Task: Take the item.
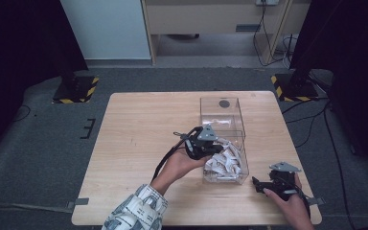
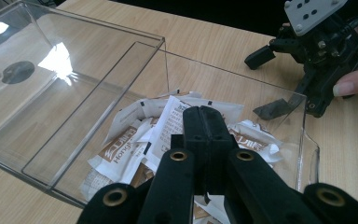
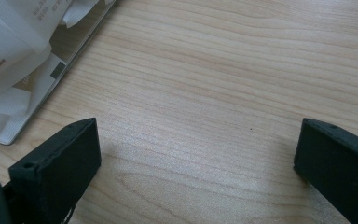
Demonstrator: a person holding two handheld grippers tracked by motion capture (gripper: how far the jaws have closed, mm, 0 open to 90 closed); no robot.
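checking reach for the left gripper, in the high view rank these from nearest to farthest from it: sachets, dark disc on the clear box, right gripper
1. Sachets: just right of the left gripper, in the clear box.
2. Dark disc: at the box's far end.
3. Right gripper: near right corner of the table.

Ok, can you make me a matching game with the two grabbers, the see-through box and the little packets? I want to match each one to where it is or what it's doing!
Things:
1. left gripper
2. right gripper
3. clear box
4. white packets

States:
A. piled inside the box
B. jaws wide apart over bare table
C. jaws closed, over the packets
D. on the wooden table, lid open

Pairs: 1-C, 2-B, 3-D, 4-A
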